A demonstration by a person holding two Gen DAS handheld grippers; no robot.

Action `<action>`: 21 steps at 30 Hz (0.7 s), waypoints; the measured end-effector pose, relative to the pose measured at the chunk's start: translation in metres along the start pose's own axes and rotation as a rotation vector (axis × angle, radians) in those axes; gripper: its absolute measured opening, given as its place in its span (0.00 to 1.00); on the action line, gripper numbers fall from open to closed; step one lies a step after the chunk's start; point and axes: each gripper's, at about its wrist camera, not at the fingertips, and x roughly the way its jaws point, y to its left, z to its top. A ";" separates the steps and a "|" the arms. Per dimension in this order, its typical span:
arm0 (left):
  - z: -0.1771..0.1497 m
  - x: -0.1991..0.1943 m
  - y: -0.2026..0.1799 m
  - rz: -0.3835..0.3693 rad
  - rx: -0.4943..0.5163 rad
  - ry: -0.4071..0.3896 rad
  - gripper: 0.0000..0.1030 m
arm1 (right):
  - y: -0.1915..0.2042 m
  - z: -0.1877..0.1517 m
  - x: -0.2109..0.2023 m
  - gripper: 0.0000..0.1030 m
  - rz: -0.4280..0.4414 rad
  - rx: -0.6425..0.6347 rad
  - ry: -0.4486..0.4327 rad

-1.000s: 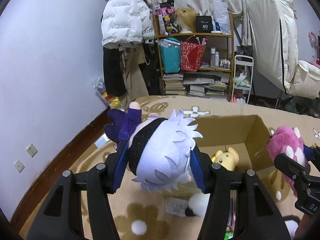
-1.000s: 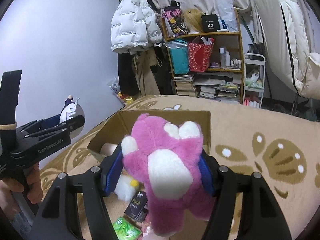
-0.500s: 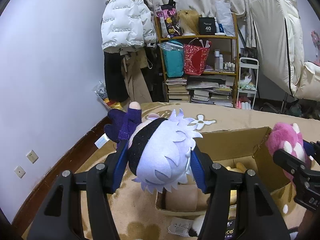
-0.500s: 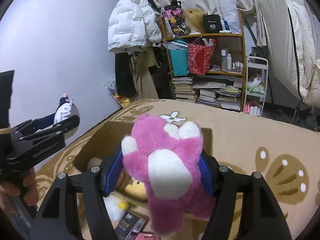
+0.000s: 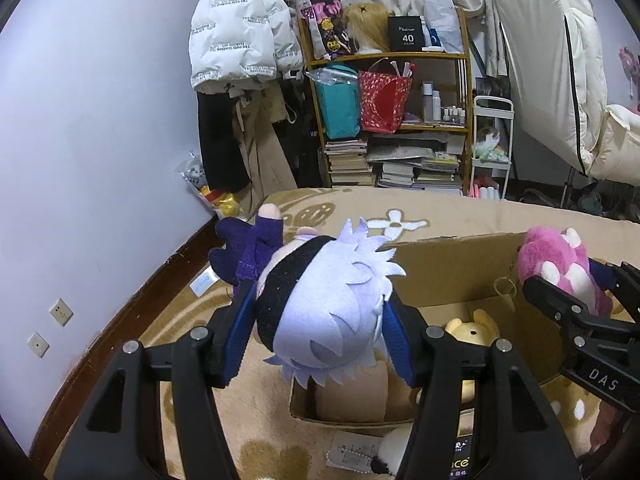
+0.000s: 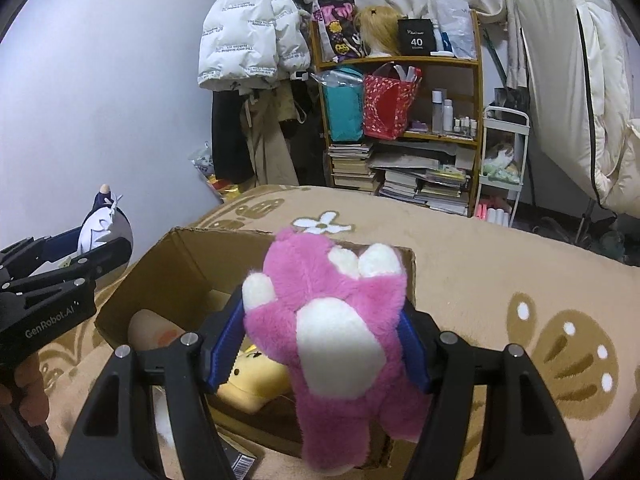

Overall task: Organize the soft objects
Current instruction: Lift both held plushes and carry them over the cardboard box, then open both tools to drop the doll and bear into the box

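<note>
1. Gripping a white-haired doll (image 5: 328, 312) by its head, the left gripper (image 5: 320, 332) has its blue pads (image 5: 240, 328) pressed against both sides; the fingers reach forward, held above the near-left corner of the cardboard box (image 5: 452, 272).
2. Right gripper (image 6: 320, 340): closed onto a pink plush toy (image 6: 340, 332), its blue pads (image 6: 224, 344) squeezing the body; the toy's white-patched paw faces the camera, hanging over the box (image 6: 176, 276) interior.
3. Seen from the left wrist, the right gripper (image 5: 576, 296) stands at the box's right side, carrying the pink toy (image 5: 552, 264) above the rim.
4. Inside the box: a yellow plush (image 5: 476, 324) and a beige plush (image 6: 152, 328) lie on the bottom.
5. Box rests on a tan patterned blanket (image 6: 520, 272).
</note>
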 end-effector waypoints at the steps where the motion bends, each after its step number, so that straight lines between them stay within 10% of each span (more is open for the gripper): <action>1: 0.000 0.001 0.000 0.002 0.001 0.003 0.57 | 0.000 0.000 0.000 0.71 0.001 -0.001 -0.002; 14: -0.008 0.007 -0.005 -0.013 0.002 0.047 0.67 | 0.000 0.000 -0.003 0.72 0.005 0.015 0.014; 21: -0.005 -0.003 0.006 0.005 -0.032 0.030 0.79 | 0.001 0.005 -0.012 0.92 -0.011 0.022 -0.010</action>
